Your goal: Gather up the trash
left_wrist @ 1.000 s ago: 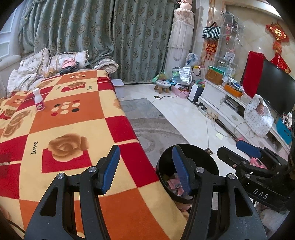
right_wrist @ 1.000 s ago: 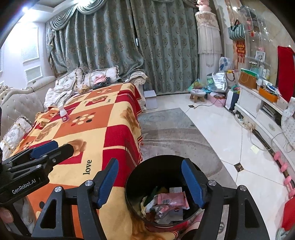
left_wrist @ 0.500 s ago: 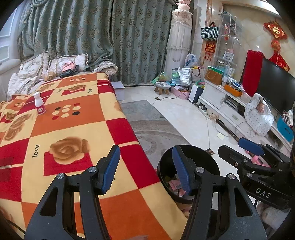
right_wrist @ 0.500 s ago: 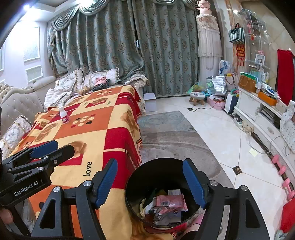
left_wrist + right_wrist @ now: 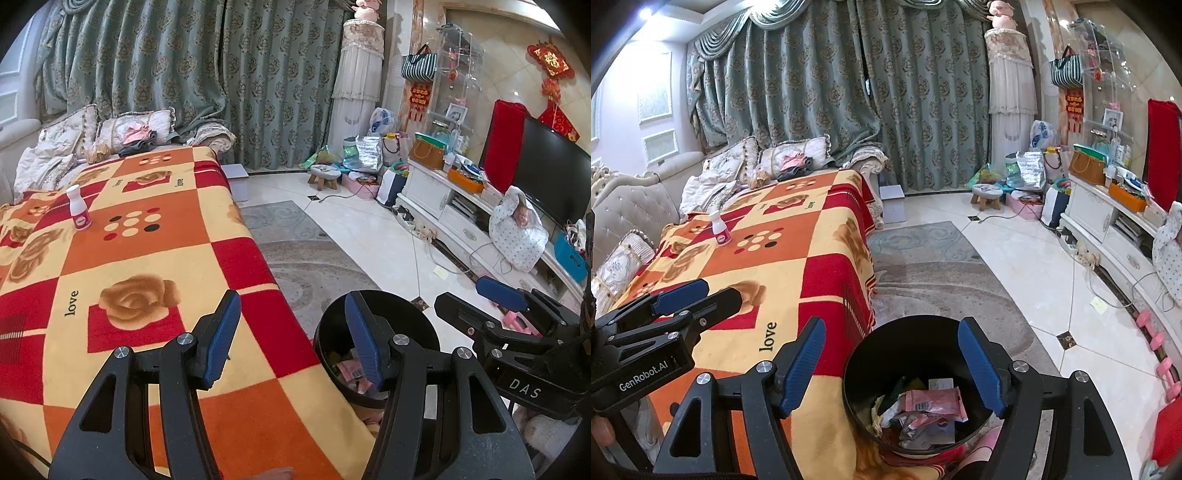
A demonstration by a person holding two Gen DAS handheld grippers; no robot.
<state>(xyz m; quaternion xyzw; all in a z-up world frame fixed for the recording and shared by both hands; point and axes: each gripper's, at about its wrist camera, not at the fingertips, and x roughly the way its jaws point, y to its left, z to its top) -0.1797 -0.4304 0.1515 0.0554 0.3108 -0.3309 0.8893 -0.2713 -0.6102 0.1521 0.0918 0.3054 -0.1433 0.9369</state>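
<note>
Both grippers empty; bin (image 5: 916,369) holds wrappers (image 5: 934,402).

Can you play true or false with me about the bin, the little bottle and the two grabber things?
1. The black bin has wrappers in it. True.
2. The little white bottle lies tipped over on the floor. False: it stands upright on the checked blanket.
3. The right gripper holds a pink wrapper. False: its jaws are apart with nothing between them, above the bin.
4. The left gripper is empty. True: its jaws are apart over the blanket's edge.
5. The bin stands on top of the blanket. False: it sits down beside the blanket's edge.
</note>
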